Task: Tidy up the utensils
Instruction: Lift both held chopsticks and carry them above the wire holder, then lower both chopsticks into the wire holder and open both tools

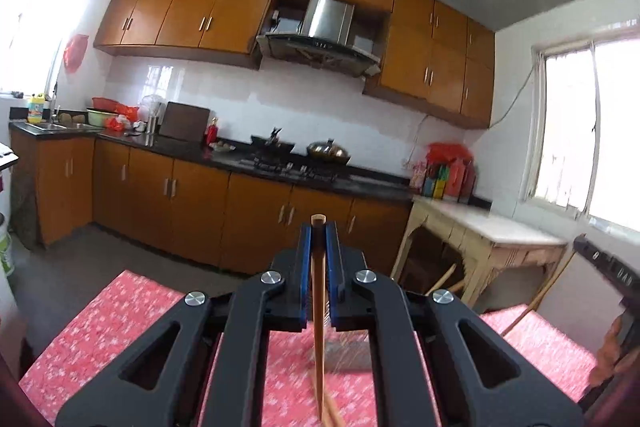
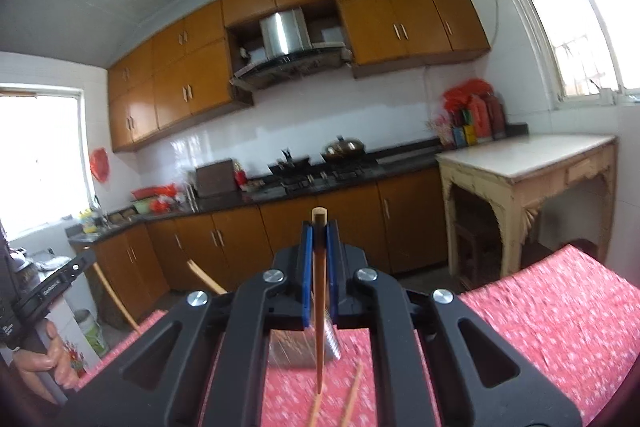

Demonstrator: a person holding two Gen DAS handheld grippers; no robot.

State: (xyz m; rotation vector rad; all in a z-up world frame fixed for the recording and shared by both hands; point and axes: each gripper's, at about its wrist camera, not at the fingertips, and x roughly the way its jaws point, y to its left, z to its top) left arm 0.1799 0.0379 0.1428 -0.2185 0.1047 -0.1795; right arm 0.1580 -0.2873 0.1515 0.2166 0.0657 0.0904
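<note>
Left wrist view: left hand-held gripper clamped on a wooden chopstick, held above the red-patterned bench. Right wrist view: right hand-held gripper likewise clamped on another chopstick; loose chopsticks lie on the cloth near a blurred metal holder.

- Two black two-finger grippers with blue pads are counted: the left gripper and the right gripper.
- One brown wooden chopstick is clamped in each: the left one's chopstick and the right one's chopstick.
- Two more loose light wooden chopsticks are seen on the red patterned tablecloth (blurred, so the count is rough).
- One ribbed metal holder is counted.
- Two pans on the stove are seen: a dark wok and a lidded steel wok.
</note>
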